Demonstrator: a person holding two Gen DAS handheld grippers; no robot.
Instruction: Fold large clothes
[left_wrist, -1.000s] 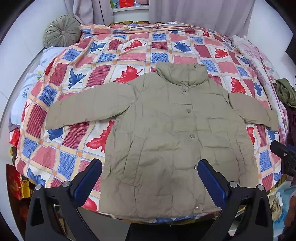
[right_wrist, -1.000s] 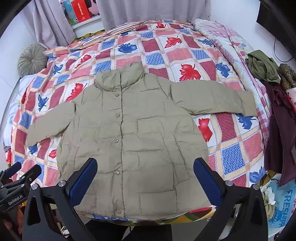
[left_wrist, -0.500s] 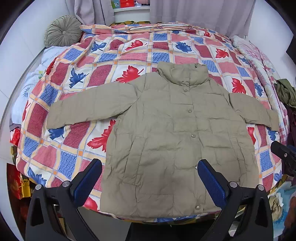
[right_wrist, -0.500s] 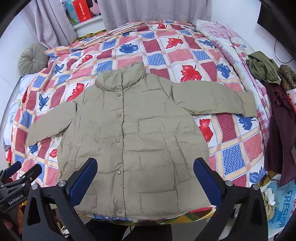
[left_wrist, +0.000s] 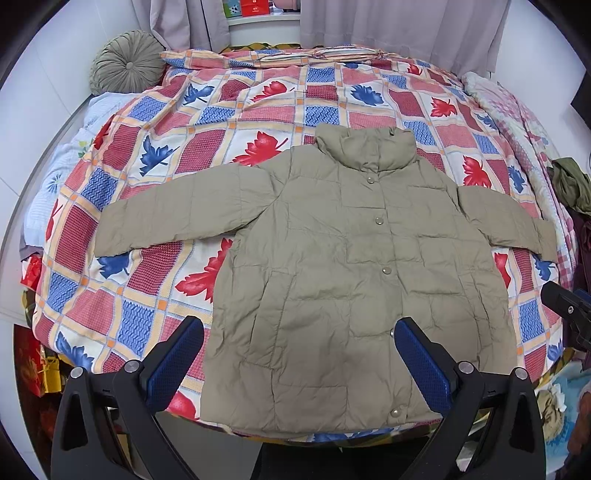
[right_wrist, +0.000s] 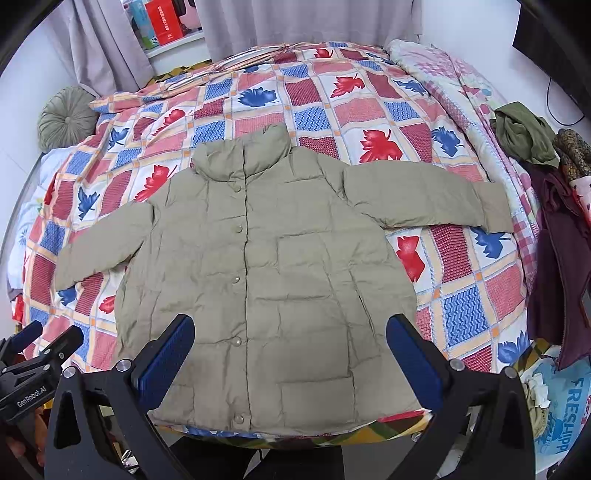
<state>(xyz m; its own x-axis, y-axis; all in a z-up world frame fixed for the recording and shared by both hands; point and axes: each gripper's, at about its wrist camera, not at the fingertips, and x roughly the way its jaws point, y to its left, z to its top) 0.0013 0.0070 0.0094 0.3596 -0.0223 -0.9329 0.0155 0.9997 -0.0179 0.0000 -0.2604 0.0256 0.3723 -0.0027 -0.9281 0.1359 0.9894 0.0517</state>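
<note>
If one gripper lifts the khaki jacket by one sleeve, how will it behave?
The quilted jacket looks soft and wrinkled, so it will probably hang limp. Its puffy padding suggests low weight. The smooth shell may slip between the fingers.

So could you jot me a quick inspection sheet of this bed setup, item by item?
Surface: bed under a leaf-patterned quilt, wrinkled.
Job's things: khaki puffer jacket lying flat, snapped shut, both sleeves spread, collar away from the cameras; unfolded.
Clutter: heap of dark clothes at the bed's right edge; round green cushion far left.
Grippers: left tongs and right tongs open, above the hem, holding nothing.
Cables: a thin dark wire on the right wall.
Surroundings: grey curtains, boxes on the sill.
</note>
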